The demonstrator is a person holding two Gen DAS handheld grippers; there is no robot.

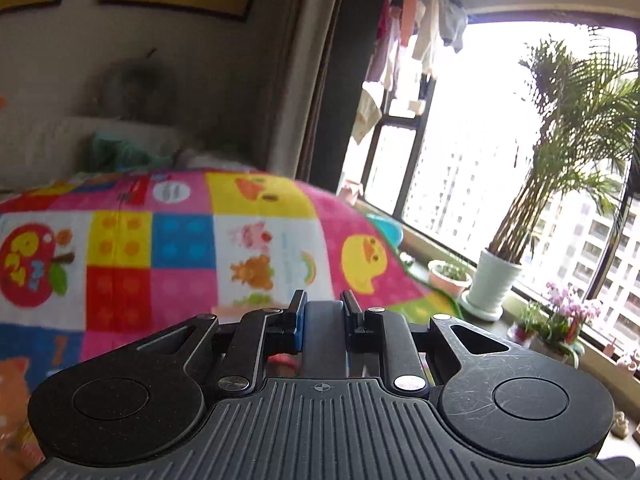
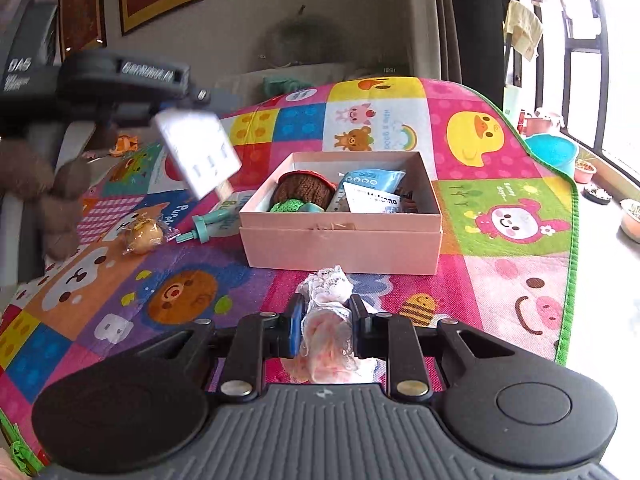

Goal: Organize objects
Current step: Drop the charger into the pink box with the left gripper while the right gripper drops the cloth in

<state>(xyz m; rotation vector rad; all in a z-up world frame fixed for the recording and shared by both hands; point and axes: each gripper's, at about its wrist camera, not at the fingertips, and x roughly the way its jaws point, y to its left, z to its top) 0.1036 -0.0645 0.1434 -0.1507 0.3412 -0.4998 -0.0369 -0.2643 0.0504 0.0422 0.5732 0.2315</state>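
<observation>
Seen from the right wrist, my right gripper is shut on a crumpled white-and-pink lace cloth, just in front of an open pink box. The box holds a brown knitted piece, a blue packet and a white packet. At the upper left my left gripper hangs above the mat, shut on a flat white card-like packet. In the left wrist view that gripper pinches a dark flat piece, seen edge-on, over the colourful mat.
Lying on the mat left of the box are a wrapped yellow bun and a teal tool. A brown plush toy sits at the far left. The mat's green edge runs along the right. Beyond it are a blue basin and potted plants by the window.
</observation>
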